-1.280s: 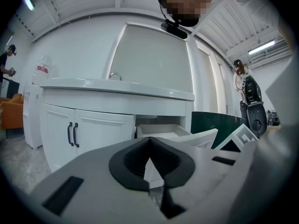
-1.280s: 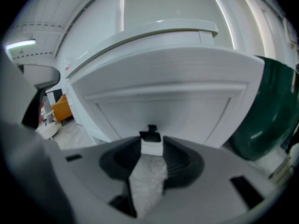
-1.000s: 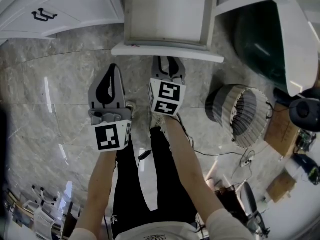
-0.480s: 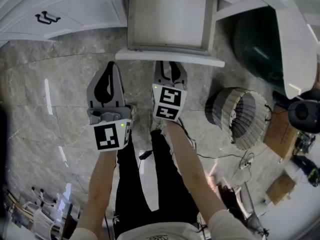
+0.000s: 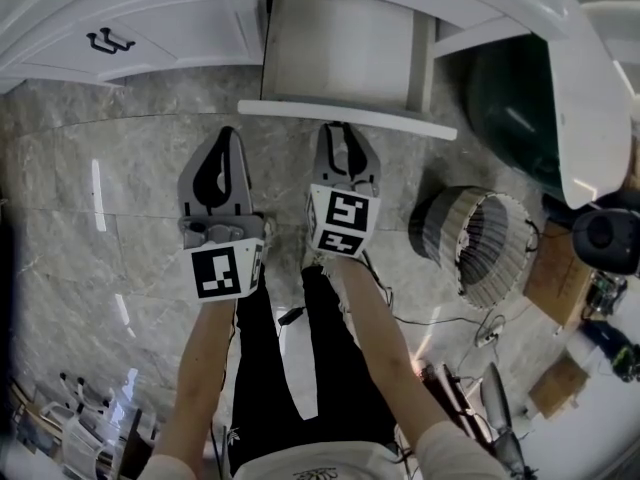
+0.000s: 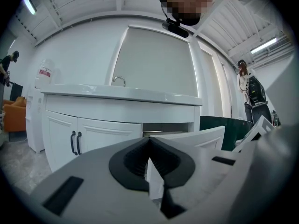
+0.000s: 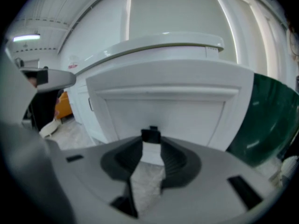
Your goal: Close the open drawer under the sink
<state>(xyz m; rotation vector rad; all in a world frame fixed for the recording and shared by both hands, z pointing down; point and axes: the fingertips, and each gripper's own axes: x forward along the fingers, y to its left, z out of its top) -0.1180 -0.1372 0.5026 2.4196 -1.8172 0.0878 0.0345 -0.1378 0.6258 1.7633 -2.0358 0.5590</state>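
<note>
Head view: the open drawer (image 5: 350, 120) stands pulled out of the white sink cabinet (image 5: 150, 28), and its front panel runs side to side across the top of the floor (image 5: 110, 178). The right gripper (image 5: 345, 130) points straight at the middle of that panel, its tips just short of it. The left gripper (image 5: 226, 136) lies beside it, off the panel's left end and aimed past it at the cabinet. Left gripper view: the jaws are pressed together at the tips with nothing between them, and the drawer (image 6: 191, 140) sits ahead and to the right. Right gripper view: the jaws are spread part-way and empty. The drawer front (image 7: 163, 106) fills the view square ahead, and a small dark handle (image 7: 150, 135) shows in line with the gap, apparently unclamped. Judgement: the right gripper is the nearer one, and the drawer's travel runs straight away from it, so a push forward along its own line should close the drawer.
</note>
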